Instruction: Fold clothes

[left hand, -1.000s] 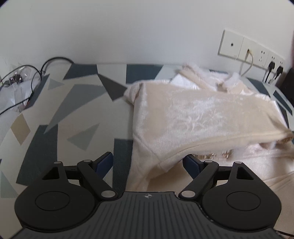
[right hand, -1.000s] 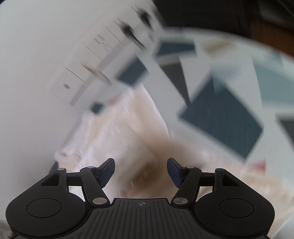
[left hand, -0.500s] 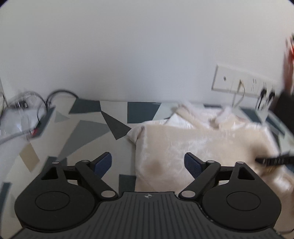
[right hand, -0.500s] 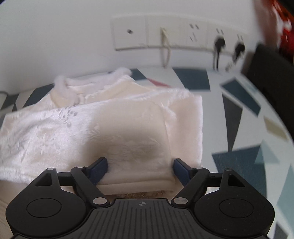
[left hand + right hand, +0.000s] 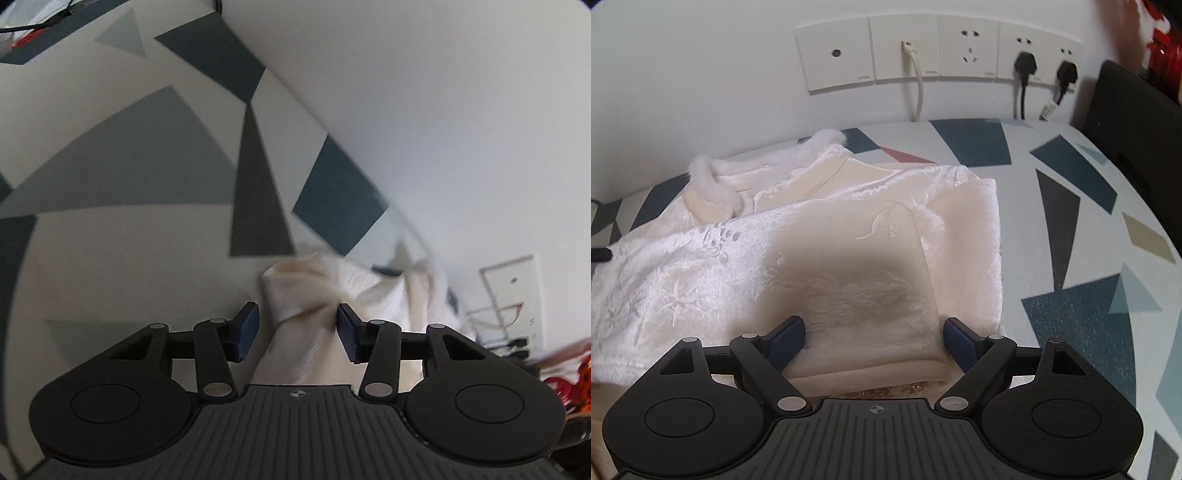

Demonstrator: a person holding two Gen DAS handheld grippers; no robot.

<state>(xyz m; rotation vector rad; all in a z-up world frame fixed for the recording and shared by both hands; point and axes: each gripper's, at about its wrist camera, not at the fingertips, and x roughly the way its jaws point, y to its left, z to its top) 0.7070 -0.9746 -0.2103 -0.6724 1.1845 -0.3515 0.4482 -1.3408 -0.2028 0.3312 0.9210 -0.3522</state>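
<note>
A cream velvet garment (image 5: pixel 820 258) with a white fur collar (image 5: pixel 713 173) lies partly folded on the patterned table (image 5: pixel 1071 229). My right gripper (image 5: pixel 873 338) is open just above the garment's near folded edge, its jaws standing either side of the fold. In the left wrist view the camera is tilted; my left gripper (image 5: pixel 297 332) is open with a bunched corner of the garment (image 5: pixel 306 295) between its jaws, not pinched.
A wall socket strip (image 5: pixel 938 51) with a white cable and two black plugs runs behind the table. A black object (image 5: pixel 1134 122) stands at the right edge. Cables (image 5: pixel 33 22) lie at the far left corner of the table.
My left gripper has swung and tilted toward the garment's left corner, which now sits between its jaws. My right gripper has steadied over the folded edge and moved slightly closer.
</note>
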